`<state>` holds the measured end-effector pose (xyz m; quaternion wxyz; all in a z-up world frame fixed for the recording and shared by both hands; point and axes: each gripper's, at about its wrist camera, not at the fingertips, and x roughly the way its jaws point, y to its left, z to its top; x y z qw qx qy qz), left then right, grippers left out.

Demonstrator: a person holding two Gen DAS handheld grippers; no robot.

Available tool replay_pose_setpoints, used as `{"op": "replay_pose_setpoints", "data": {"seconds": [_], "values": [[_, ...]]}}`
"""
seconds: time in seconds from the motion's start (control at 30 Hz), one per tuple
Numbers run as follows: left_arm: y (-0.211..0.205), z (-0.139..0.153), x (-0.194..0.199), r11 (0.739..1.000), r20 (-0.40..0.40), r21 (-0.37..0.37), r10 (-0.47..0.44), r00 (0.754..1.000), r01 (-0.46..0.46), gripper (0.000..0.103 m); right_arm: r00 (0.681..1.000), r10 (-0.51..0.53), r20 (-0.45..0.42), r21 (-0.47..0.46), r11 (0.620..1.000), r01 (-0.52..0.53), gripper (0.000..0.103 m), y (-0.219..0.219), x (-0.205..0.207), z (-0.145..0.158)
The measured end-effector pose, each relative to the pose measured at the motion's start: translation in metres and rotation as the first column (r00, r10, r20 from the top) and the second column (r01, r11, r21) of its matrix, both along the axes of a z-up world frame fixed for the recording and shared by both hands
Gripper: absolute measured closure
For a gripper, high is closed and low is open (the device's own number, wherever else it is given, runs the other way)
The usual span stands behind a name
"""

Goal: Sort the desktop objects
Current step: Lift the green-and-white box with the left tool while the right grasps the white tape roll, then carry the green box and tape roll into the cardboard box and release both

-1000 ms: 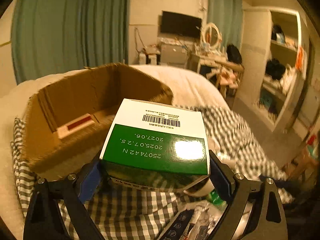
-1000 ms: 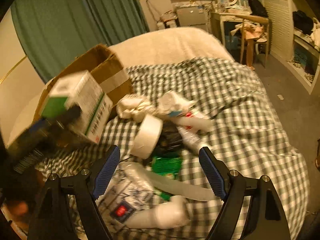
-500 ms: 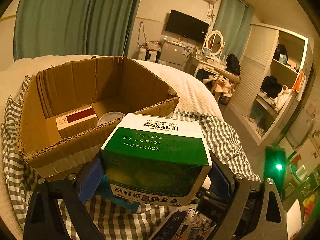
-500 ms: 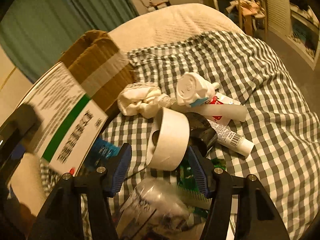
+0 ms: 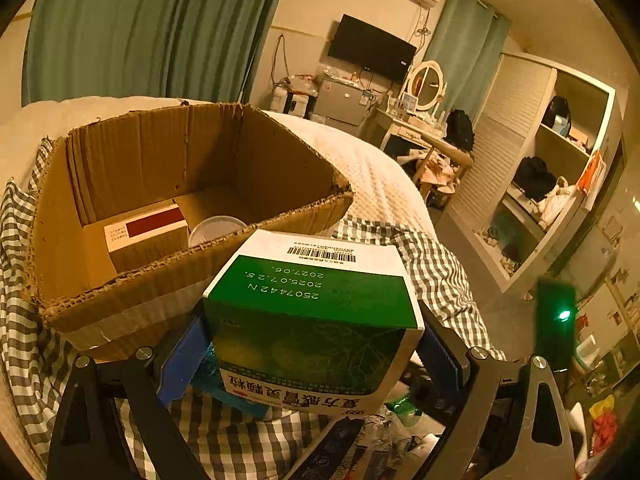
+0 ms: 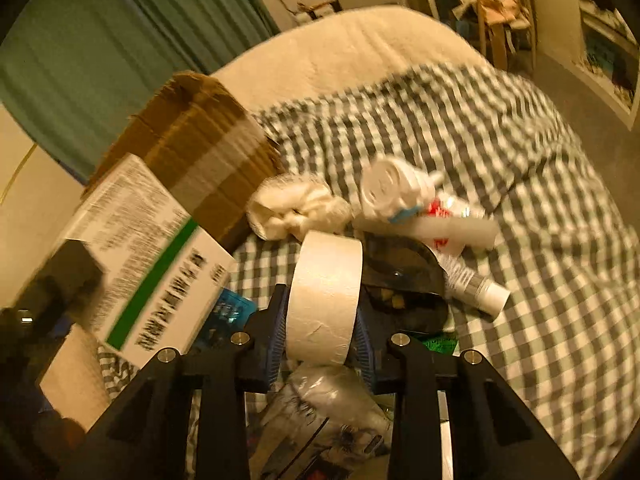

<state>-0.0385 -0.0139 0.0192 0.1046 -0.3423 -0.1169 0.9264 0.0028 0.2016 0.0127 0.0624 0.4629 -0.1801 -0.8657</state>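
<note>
Over the last second the right tool (image 6: 322,338) has dropped from hovering spread above the clutter to pinching the white tape roll (image 6: 325,296), which stands on edge between its blue pads at the near side of the pile on the checked bedspread (image 6: 500,152). Meanwhile the left tool (image 5: 312,354) keeps the green-and-white medicine box (image 5: 316,312) clamped between its pads and has carried it up close to the cardboard box (image 5: 132,280), so the carton's near rim now sits just beyond the held box; inside lie a red-striped small box (image 5: 146,230) and a clear round lid (image 5: 218,226). The medicine box is not yet over the opening. My reading is that both hands are loaded at once: one item is about to be dropped in, and the tape roll looks set to follow, while tubes, a crumpled white cloth (image 6: 296,208) and packets remain unsorted on the bed.
</note>
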Motion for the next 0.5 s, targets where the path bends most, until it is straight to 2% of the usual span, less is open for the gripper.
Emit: {"op": "replay_pose_setpoints", "data": {"seconds": [0.1, 0.2, 0.23, 0.37, 0.5], "values": [[-0.005, 0.008, 0.003, 1.0, -0.015, 0.024, 0.012, 1.0, -0.011, 0.007, 0.998, 0.046, -0.032, 0.082, 0.996, -0.043, 0.073, -0.006, 0.003, 0.026], [-0.011, 0.013, 0.005, 0.999, -0.019, 0.051, 0.013, 1.0, -0.012, 0.007, 0.992, 0.1, -0.077, 0.246, 0.966, -0.078, 0.073, -0.019, 0.011, 0.058], [-0.012, 0.015, 0.005, 0.998, -0.017, 0.06, 0.011, 1.0, -0.01, 0.007, 0.99, 0.112, -0.086, 0.274, 0.958, -0.085, 0.073, -0.021, 0.012, 0.065], [-0.019, 0.024, 0.007, 0.994, -0.023, 0.109, 0.006, 1.0, -0.004, 0.007, 0.983, 0.144, -0.114, 0.328, 0.939, -0.1, 0.077, -0.025, 0.019, 0.092], [-0.028, 0.038, 0.013, 0.99, -0.065, 0.142, 0.01, 0.998, -0.001, 0.007, 0.979, 0.16, -0.123, 0.349, 0.931, -0.108, 0.079, -0.029, 0.02, 0.105]]}}
